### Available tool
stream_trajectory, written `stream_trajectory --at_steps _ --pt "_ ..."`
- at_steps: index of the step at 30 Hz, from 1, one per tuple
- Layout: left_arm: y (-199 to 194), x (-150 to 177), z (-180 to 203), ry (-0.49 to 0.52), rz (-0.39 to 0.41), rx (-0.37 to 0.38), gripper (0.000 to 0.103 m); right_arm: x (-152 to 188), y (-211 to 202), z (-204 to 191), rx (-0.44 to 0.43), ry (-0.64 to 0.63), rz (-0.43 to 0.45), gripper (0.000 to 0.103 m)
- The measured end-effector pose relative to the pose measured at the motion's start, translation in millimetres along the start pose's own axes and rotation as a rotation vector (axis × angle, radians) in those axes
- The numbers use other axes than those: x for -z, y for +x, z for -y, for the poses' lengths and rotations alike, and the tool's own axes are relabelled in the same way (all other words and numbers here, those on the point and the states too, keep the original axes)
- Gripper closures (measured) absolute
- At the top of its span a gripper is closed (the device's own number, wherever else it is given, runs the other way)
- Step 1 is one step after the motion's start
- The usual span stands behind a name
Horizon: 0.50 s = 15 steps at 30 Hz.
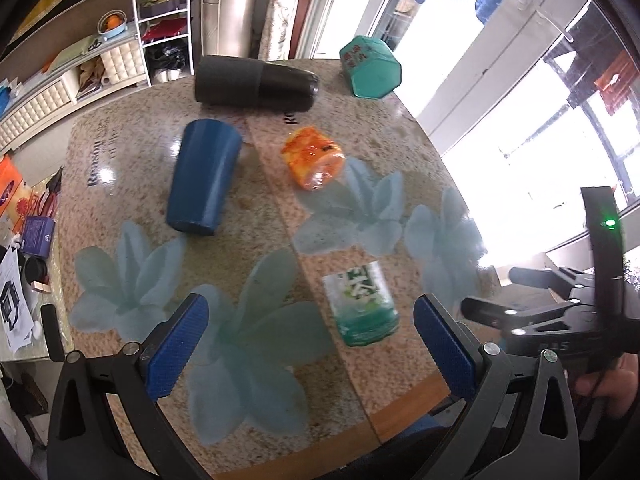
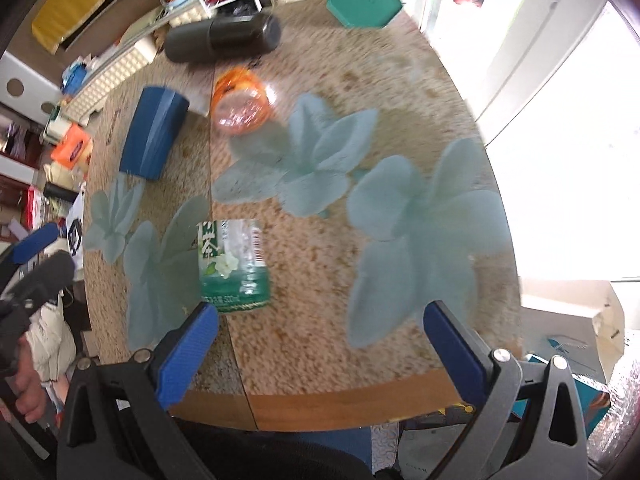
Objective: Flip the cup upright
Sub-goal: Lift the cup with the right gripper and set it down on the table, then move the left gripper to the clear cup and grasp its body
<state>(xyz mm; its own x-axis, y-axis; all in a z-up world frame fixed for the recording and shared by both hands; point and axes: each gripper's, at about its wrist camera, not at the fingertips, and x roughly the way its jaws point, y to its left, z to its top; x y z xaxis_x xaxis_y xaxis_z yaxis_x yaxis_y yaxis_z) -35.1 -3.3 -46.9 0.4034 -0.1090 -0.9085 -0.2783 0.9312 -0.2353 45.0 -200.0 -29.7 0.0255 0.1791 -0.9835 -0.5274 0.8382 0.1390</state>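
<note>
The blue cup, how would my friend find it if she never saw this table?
Start at the speckled table with pale flower prints. Toward its far end lies a long black flask on its side; the blue cup lies just in front of it, left of the orange jar. It is the only plain dark blue thing there, tipped over, with no label.

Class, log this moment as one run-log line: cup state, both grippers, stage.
blue cup: lying on table, untouched | left gripper: open, empty | right gripper: open, empty | stage: approach, flip not begun
</note>
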Motion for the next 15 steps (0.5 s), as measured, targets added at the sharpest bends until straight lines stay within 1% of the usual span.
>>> stream_trajectory --at_steps 6,11,15 --pt "13 -4 25 -0.001 -0.034 0.002 0.000 7 -14 22 0.029 0.000 0.037 0.000" --pt "33 -10 38 -0.039 -0.090 -0.011 0.000 6 -11 45 0.016 0.004 0.017 0.000" --pt "53 -15 44 -0.070 -0.129 -0.042 0.000 0 -6 63 -0.027 0.011 0.017 0.000"
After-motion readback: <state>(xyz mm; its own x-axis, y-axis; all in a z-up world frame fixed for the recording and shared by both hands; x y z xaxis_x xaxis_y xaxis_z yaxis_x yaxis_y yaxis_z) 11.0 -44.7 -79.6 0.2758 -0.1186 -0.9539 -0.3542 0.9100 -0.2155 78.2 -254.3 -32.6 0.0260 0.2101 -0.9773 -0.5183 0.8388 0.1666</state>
